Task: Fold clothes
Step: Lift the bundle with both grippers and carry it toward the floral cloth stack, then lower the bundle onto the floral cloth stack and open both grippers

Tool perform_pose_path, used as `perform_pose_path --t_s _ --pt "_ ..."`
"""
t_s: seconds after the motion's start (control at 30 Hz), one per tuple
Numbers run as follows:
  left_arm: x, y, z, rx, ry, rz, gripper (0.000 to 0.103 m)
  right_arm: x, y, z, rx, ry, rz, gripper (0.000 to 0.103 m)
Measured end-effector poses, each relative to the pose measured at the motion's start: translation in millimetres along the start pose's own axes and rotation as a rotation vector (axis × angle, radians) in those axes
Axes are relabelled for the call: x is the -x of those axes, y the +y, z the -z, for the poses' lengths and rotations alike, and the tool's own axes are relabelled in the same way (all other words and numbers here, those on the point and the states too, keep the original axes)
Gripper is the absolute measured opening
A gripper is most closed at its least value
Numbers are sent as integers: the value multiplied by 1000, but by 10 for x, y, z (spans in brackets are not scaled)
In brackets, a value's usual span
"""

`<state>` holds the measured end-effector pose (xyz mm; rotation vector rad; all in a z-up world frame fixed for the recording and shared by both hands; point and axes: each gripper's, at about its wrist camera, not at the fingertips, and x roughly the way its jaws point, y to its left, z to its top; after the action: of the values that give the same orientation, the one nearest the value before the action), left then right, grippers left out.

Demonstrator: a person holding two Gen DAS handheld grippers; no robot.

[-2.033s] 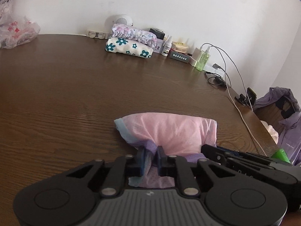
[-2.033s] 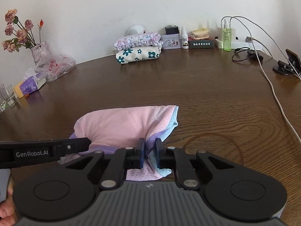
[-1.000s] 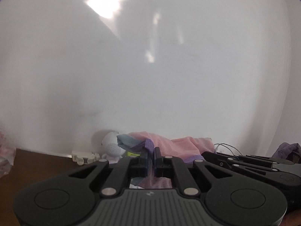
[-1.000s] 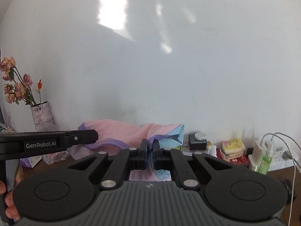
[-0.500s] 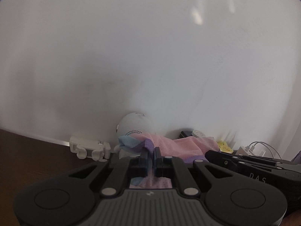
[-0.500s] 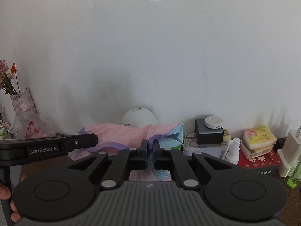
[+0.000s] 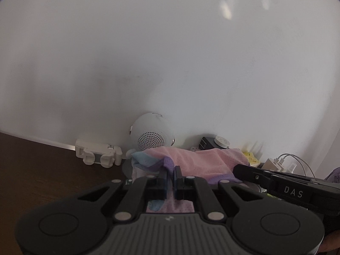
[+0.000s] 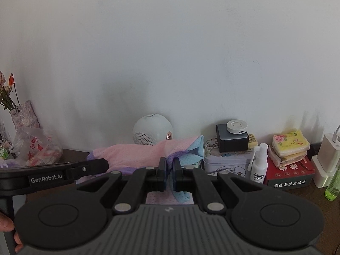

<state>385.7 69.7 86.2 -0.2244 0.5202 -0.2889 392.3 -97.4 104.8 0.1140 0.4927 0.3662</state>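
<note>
Folded pink garment (image 7: 197, 159) with purple and blue trim is held up off the desk (image 7: 42, 170) near the wall, pinched at both ends. Left gripper (image 7: 171, 179) jaws are clamped on its blue-purple corner; right gripper (image 8: 169, 173) jaws are clamped on the opposite blue-edged end. Cloth is stretched between the two sets of jaws. Just beyond the jaws a white round speaker (image 8: 152, 135) is seen; right of the right jaws a tin (image 8: 225, 163), spray bottle (image 8: 259, 163) and red box (image 8: 291, 174) are seen
</note>
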Motion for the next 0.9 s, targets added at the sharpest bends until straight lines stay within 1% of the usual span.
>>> perform_pose_path --t_s 0.07,0.13,0.17,0.2,0.23,0.27,0.3,0.33,0.37,0.43,0.47,0.5,0.53,0.57,0.6,0.67,0.8,0.83,0.9 --pt "-3 -10 18 -5 11 -2 5 -36 -16 52 -2 20 11 5" --pt "-17 -26 72 -32 32 -1 9 -99 -55 133 -9 48 24 5" --pt "-11 -36 97 -54 38 -5 17 -132 -83 177 -15 60 29 8" --pt "14 -38 121 -77 37 -20 27 -120 -113 200 -16 49 42 11" --pt "49 -28 140 -95 35 -45 33 -106 -143 222 -18 37 55 20" --pt "89 -4 149 -105 32 -66 41 -36 -164 225 -13 0 79 32" --pt "138 33 138 -98 22 -74 42 35 -185 227 -9 -39 103 37" --pt "191 74 116 -84 9 -76 42 107 -196 209 1 -73 120 40" --pt "249 107 77 -68 -13 -73 41 162 -205 160 5 -100 117 40" --pt "352 102 -56 -34 -90 -73 40 271 -224 61 13 -155 108 37" --pt "367 61 -124 -36 -117 -73 40 265 -216 -6 15 -155 90 26" --pt "313 -11 -175 -62 -121 -76 39 219 -188 -89 20 -145 66 19" --pt "233 -92 -216 -95 -116 -81 39 158 -159 -138 22 -133 51 11" --pt "152 -172 -257 -129 -112 -86 39 44 -120 -190 17 -104 40 9" --pt "39 -229 -283 -153 -86 -94 36 -71 -92 -219 14 -73 25 8" --pt "-177 -254 -287 -155 -22 -92 23 -261 -33 -199 20 -27 7 7" --pt "-449 -183 -146 -156 53 -77 22 -575 30 -75 23 56 -20 7" --pt "-479 -164 -98 -165 56 -81 22 -621 31 -25 25 64 -8 6" --pt "-512 -103 -46 -148 55 -80 24 -650 10 46 18 63 -4 6"
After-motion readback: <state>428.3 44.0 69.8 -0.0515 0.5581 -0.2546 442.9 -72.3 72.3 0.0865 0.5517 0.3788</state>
